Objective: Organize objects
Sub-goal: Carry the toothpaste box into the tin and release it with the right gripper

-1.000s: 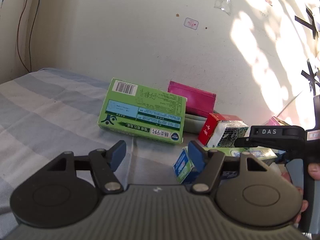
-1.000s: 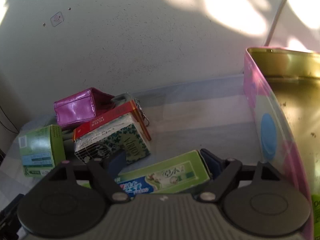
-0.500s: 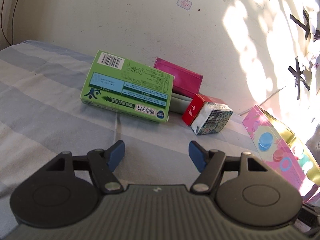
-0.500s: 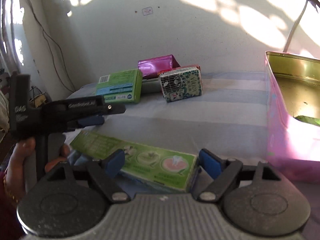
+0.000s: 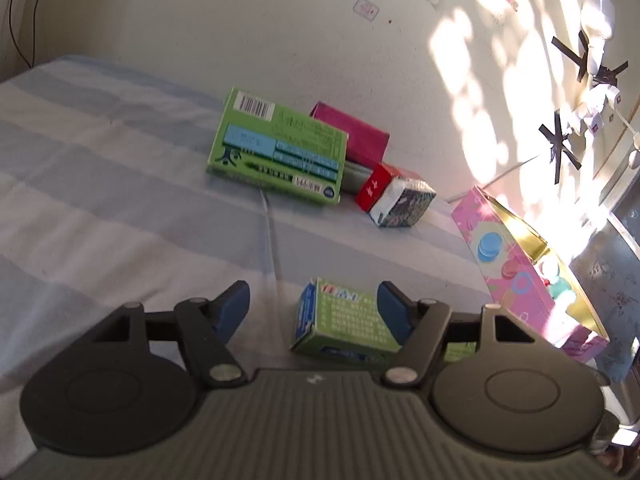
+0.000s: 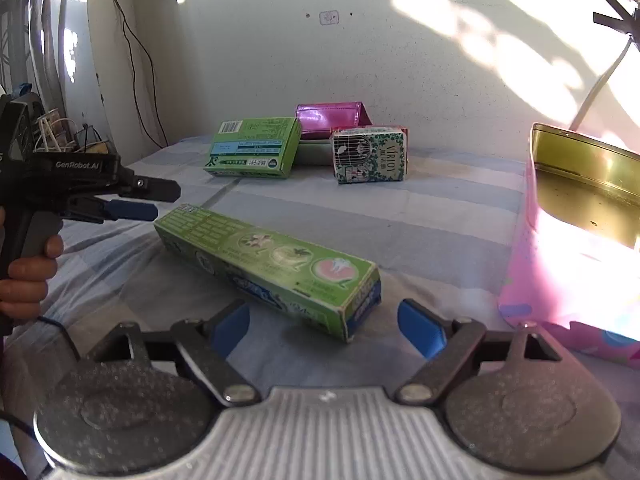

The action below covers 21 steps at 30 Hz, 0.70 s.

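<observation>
A long green toothpaste box [image 6: 268, 268] lies flat on the striped cloth; its end also shows in the left wrist view [image 5: 344, 320]. My right gripper [image 6: 324, 324] is open just behind the box's near end, not touching it. My left gripper [image 5: 312, 306] is open and empty, with the box's far end beside its right finger; it also shows from the side in the right wrist view [image 6: 132, 200]. A flat green carton [image 6: 256, 146], a magenta pouch [image 6: 332, 118] and a patterned tissue pack [image 6: 370, 156] sit by the wall.
A pink box with a gold inside [image 6: 580, 216] stands open at the right; it also shows in the left wrist view [image 5: 524, 264] with small items in it. The white wall [image 6: 400, 60] closes the back. Cables hang at the far left.
My right gripper has let go of the toothpaste box, which now lies on the cloth, and has opened and drawn back. My left gripper has shifted so the box's end is by its right finger.
</observation>
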{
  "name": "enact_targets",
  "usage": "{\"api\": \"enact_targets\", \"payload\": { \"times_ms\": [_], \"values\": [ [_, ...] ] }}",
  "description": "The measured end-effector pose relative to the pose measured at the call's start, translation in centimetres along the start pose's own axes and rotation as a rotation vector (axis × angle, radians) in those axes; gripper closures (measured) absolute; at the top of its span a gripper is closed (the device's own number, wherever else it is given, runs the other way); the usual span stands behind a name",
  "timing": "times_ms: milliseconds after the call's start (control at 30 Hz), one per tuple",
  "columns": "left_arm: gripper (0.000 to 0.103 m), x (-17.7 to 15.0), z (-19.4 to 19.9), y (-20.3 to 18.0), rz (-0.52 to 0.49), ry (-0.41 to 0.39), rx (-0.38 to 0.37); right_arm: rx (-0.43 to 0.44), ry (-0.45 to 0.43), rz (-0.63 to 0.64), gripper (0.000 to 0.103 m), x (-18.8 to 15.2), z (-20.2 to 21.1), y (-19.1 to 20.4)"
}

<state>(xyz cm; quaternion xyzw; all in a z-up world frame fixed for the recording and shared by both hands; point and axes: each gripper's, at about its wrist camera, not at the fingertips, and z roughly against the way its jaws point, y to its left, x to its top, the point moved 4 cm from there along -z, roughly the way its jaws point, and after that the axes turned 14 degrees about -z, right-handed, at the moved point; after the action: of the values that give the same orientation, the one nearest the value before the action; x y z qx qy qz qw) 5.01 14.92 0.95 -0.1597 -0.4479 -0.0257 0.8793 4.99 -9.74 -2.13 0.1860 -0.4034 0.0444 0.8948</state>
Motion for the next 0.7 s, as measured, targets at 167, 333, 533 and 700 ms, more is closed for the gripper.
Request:
{"api": "enact_targets", "payload": {
  "times_ms": [167,333,533,700],
  "values": [
    [0.041,-0.6,-1.7,-2.3,-0.058,0.019,-0.019,-0.009,0.018,0.026,0.031,0.3,-1.7,0.8],
    [0.041,0.9,-0.6,-4.3,-0.101,-0.019,-0.050,-0.052,-0.068,0.005,0.033,0.5,0.4,0.4],
    [0.041,5.1,-0.3,-9.6,-0.150,-0.140,-0.143,-0.160,-0.306,0.079,0.032,2.6,5.8,-0.7],
    [0.041,7.1,-3.5,-16.9,-0.288,-0.161,-0.206,-0.295,-0.364,0.015,0.032,3.8,8.2,-6.0]
  ]
}}
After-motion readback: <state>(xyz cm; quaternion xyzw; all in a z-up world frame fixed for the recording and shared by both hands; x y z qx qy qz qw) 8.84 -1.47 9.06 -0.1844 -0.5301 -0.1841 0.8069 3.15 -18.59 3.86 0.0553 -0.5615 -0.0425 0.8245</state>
